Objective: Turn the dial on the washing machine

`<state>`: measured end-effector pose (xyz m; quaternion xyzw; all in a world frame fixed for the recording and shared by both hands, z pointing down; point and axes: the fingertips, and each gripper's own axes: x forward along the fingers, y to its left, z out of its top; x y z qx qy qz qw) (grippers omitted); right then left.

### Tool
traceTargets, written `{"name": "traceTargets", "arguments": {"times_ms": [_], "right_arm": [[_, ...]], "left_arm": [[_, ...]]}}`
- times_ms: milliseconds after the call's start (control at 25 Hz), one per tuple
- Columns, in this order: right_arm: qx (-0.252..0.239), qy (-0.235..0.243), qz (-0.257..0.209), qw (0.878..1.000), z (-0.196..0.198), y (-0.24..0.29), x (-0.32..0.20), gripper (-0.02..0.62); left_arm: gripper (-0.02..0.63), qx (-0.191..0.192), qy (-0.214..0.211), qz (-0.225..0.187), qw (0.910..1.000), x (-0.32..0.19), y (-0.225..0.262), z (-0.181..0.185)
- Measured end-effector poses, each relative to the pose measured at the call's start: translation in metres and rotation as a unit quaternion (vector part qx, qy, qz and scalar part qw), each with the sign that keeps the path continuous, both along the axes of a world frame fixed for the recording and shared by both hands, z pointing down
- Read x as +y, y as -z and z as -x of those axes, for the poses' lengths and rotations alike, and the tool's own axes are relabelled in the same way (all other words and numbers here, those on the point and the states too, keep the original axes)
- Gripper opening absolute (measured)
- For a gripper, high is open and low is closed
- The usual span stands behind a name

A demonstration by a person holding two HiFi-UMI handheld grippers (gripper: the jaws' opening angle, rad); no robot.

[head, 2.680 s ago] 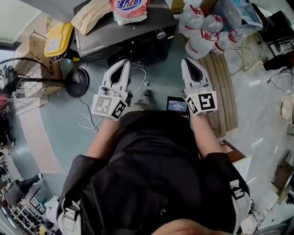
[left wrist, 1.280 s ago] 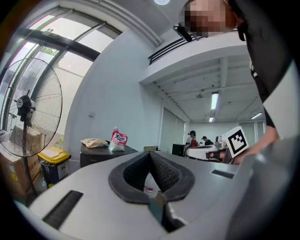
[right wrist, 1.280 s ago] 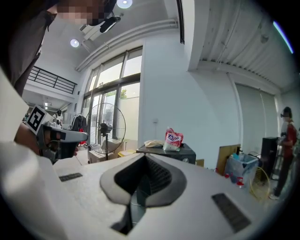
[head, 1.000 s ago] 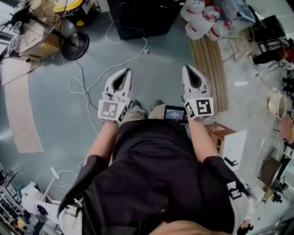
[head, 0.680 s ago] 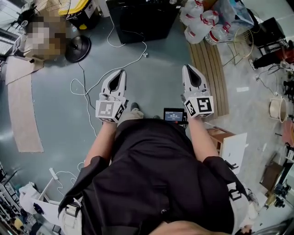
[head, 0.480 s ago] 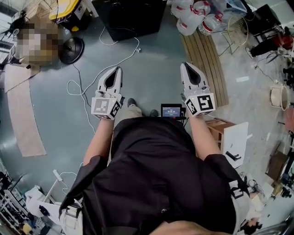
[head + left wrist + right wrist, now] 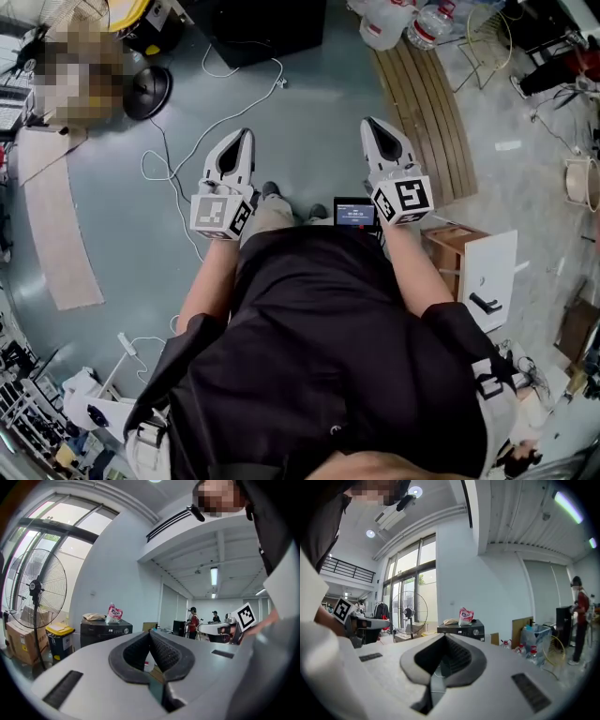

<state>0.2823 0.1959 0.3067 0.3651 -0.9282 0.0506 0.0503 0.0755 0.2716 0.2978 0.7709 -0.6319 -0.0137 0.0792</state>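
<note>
The black washing machine (image 7: 267, 28) stands at the far edge of the head view, well beyond both grippers. It shows small and distant in the left gripper view (image 7: 105, 631), with its round dial (image 7: 125, 630) at the front right, and in the right gripper view (image 7: 461, 631) with the dial (image 7: 473, 632). My left gripper (image 7: 241, 134) and right gripper (image 7: 367, 123) are held side by side over the floor, both shut with nothing between the pads. Each points level toward the machine, left gripper (image 7: 150, 633) and right gripper (image 7: 444, 637).
A detergent bag (image 7: 113, 613) lies on the machine. A standing fan (image 7: 35, 588) and a yellow bin (image 7: 60, 630) are to its left. Water bottles (image 7: 394, 19) and a slatted wooden board (image 7: 427, 103) lie to its right. A white cable (image 7: 187, 141) snakes across the floor.
The person has stepped back from the washing machine, which has slid to the top edge of the head view. Both grippers came along, still shut and side by side.
</note>
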Motion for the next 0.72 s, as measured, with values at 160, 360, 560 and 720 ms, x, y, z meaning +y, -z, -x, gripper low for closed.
{"name": "traceTargets", "arguments": {"times_ms": [160, 360, 560, 720], "right_arm": [[-0.001, -0.011, -0.003, 1.000, -0.004, -0.003, -0.002, 0.003], [-0.004, 0.000, -0.001, 1.000, -0.008, -0.002, 0.005, 0.003], [-0.003, 0.000, -0.002, 1.000, -0.006, 0.001, 0.009, 0.003], [-0.005, 0.001, 0.005, 1.000, -0.004, 0.002, 0.011, 0.003]], "left_arm": [[-0.005, 0.005, 0.010, -0.007, 0.9999, 0.002, 0.009, 0.000], [-0.005, 0.008, 0.005, -0.004, 0.9999, 0.010, 0.010, -0.014], [-0.005, 0.001, 0.003, -0.005, 1.0000, 0.017, 0.013, -0.016], [-0.005, 0.001, 0.007, -0.002, 1.0000, 0.024, 0.013, -0.012]]}}
